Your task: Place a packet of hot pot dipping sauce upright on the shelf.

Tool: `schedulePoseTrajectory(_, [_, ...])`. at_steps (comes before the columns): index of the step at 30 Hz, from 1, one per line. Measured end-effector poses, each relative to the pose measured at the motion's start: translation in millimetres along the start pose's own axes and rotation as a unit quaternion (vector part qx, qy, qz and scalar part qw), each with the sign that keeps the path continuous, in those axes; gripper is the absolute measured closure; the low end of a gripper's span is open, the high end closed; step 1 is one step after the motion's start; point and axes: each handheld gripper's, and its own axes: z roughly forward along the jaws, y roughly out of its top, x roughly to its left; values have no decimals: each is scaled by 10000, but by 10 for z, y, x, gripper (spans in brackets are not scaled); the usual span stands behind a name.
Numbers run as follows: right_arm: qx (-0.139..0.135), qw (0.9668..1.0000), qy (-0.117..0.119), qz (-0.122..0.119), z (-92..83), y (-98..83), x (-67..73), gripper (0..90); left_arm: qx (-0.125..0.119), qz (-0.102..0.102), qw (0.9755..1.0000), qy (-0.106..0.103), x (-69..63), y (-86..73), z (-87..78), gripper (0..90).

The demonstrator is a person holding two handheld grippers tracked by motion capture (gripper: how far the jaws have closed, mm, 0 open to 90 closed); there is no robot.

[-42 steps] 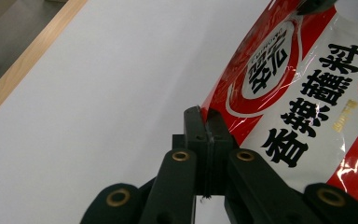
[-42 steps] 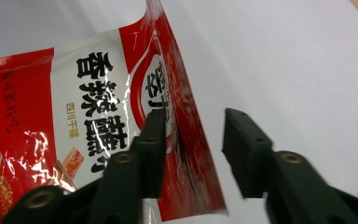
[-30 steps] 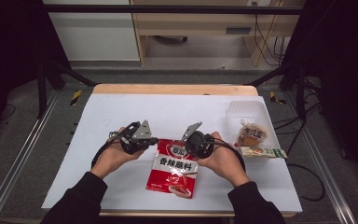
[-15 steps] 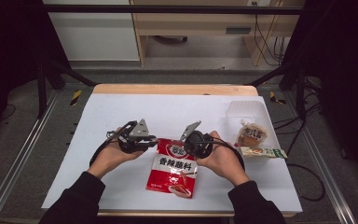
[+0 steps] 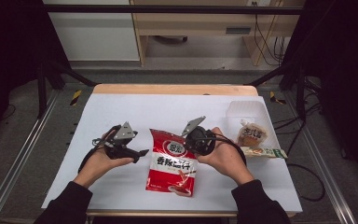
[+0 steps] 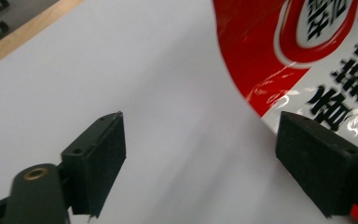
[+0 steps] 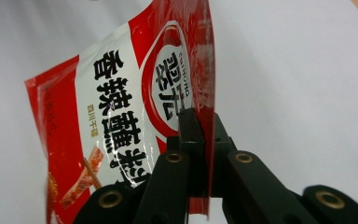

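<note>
White tabletop [image 5: 135, 112] spread wide, and the red sauce packet [image 5: 173, 161] lies near its front edge, upper right corner lifted. Right of the packet, the right hand [image 5: 223, 156] reaches in level, its right tool [image 7: 200, 135] clamped on that packet's edge. Left of the packet, the left hand [image 5: 98, 161] rests low; the left tool [image 6: 200, 158] has just been opening, jaws wide, nothing between them.

Table [image 5: 121, 112]: white top, wooden far edge | red sauce pouch [image 5: 172, 163] lay near front edge, centre | clear tray [image 5: 247, 109] stood at right edge, brown packet [image 5: 251, 135] in it | green sachet [image 5: 263, 152] beside it
</note>
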Motion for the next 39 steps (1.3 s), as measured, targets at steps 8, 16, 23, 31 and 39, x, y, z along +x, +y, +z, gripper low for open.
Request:
schedulePoseTrajectory(8, [-268, 9996, -14, -132, -202, 169, 43, 898, -49, -384, 9992, 131, 79, -284, -81, 96])
schedulePoseTrajectory(16, [-398, 9991, -73, -142, -323, 279, -27, 898, -62, -596, 9979, 252, 132, -389, -131, 92])
schedulePoseTrajectory(23, [-460, 9987, -169, -131, -398, 356, -178, 898, 27, -651, 9974, 294, 120, -469, -116, 85])
schedulePoseTrajectory(31, [-523, 9983, -242, -29, -489, 399, -290, 898, 104, -635, 9975, 295, 104, -494, -97, 84])
schedulePoseTrajectory(39, [-546, 9979, -348, 94, -601, 382, -435, 898, 235, -617, 9973, 325, 83, -518, -55, 70])
